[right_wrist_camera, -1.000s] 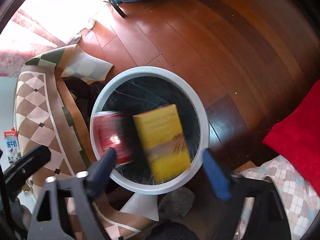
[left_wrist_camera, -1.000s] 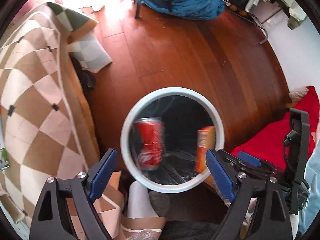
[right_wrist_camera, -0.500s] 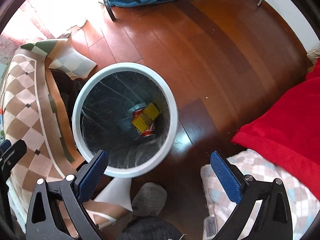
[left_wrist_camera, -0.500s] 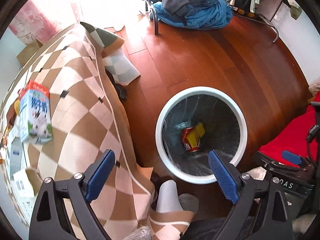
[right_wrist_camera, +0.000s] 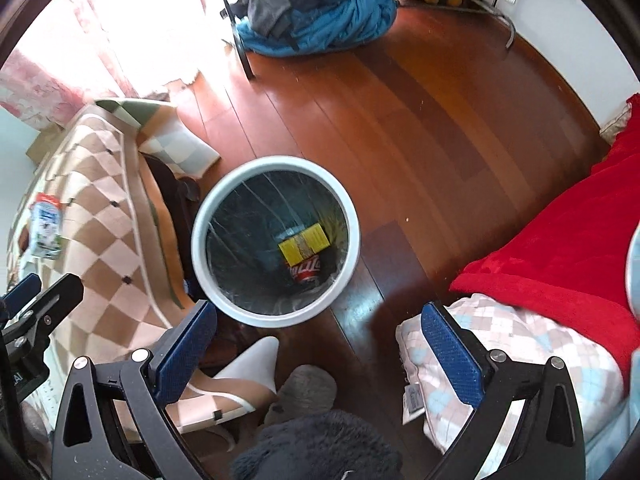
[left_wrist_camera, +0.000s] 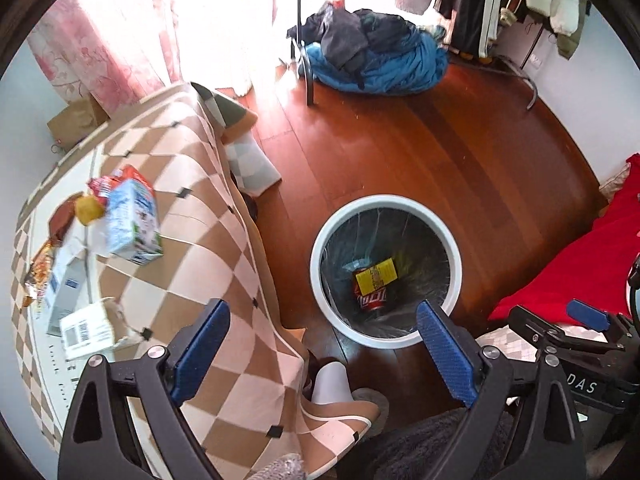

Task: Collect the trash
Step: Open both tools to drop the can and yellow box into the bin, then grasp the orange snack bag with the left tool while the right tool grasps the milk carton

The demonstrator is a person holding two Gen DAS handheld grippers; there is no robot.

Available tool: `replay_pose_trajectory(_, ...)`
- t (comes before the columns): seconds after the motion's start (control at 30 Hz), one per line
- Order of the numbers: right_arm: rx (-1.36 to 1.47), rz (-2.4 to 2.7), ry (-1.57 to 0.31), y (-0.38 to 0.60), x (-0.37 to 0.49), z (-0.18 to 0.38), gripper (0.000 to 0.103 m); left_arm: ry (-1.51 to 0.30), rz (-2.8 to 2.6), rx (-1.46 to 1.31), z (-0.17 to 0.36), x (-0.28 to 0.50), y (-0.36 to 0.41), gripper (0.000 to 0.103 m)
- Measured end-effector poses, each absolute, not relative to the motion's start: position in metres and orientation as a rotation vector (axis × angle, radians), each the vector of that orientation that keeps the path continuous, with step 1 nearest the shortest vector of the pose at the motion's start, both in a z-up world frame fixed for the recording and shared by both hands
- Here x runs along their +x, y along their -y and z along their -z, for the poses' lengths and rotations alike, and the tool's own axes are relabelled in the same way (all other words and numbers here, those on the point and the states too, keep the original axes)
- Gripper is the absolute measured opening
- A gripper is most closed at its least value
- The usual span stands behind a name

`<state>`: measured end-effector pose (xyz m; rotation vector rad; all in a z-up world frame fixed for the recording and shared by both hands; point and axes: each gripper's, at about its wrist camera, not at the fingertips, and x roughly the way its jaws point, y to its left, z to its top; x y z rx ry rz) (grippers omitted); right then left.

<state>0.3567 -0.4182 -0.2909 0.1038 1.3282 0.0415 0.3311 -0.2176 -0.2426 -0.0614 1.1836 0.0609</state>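
Left wrist view: with the red can point(left_wrist_camera: 371, 299) and yellow box point(left_wrist_camera: 376, 276) lying in the white bin point(left_wrist_camera: 452, 248), both the left tool point(left_wrist_camera: 320, 344) and right tool point(right_wrist_camera: 318, 344) are spread and empty, so reaching next for the milk carton point(left_wrist_camera: 134, 220) on the checked worktop point(left_wrist_camera: 200, 248) is judged due.

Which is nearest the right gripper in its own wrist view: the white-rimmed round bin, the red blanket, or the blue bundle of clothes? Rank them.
Measured from the right gripper:
1. White-rimmed round bin, just ahead, slightly left.
2. Red blanket, off right.
3. Blue bundle of clothes, across the floor, top.
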Motion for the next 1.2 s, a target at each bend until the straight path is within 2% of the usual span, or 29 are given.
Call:
replay_pose_trajectory(0.3, 0.198, -0.104, -1.224, 0.39, 0.335, 0.22, 0.103, -1.079, -0.088, -0.066, 0.186, 0.3, 0.181, 0.095)
replay_pose_trajectory(0.47, 0.194, -0.253, -1.205, 0.328, 0.335, 0.193, 0.103, -1.04, -0.171, -0.079, 0.168, 0.279, 0.118, 0.095)
replay_pose_trajectory(0.67, 0.13, -0.389, -1.247, 0.229, 0.351, 0.204, 0.103, -1.081, -0.378, -0.108, 0.193, 0.261, 0.009, 0.096)
replay_pose_trajectory(0.83, 0.083, -0.442, -1.33, 0.141, 0.379, 0.239, 0.103, -1.134, -0.555, -0.216, 0.228, 0.25, -0.092, 0.096)
replay_pose_trajectory(0.97, 0.031, -0.44, -1.365, 0.091, 0.402, 0.264, 0.103, -1.165, -0.615, -0.295, 0.252, 0.246, -0.144, 0.095)
replay_pose_trajectory(1.07, -0.021, -0.427, -1.381, 0.065, 0.415, 0.28, 0.093, -1.203, -0.644, -0.343, 0.27, 0.249, -0.172, 0.095)
replay_pose_trajectory(1.13, -0.047, -0.416, -1.398, 0.052, 0.424, 0.292, 0.079, -1.231, -0.645, -0.368, 0.285, 0.256, -0.188, 0.095)
replay_pose_trajectory(1.2, -0.054, -0.414, -1.411, 0.047, 0.43, 0.299, 0.075, -1.252, -0.636, -0.387, 0.297, 0.264, -0.197, 0.095)
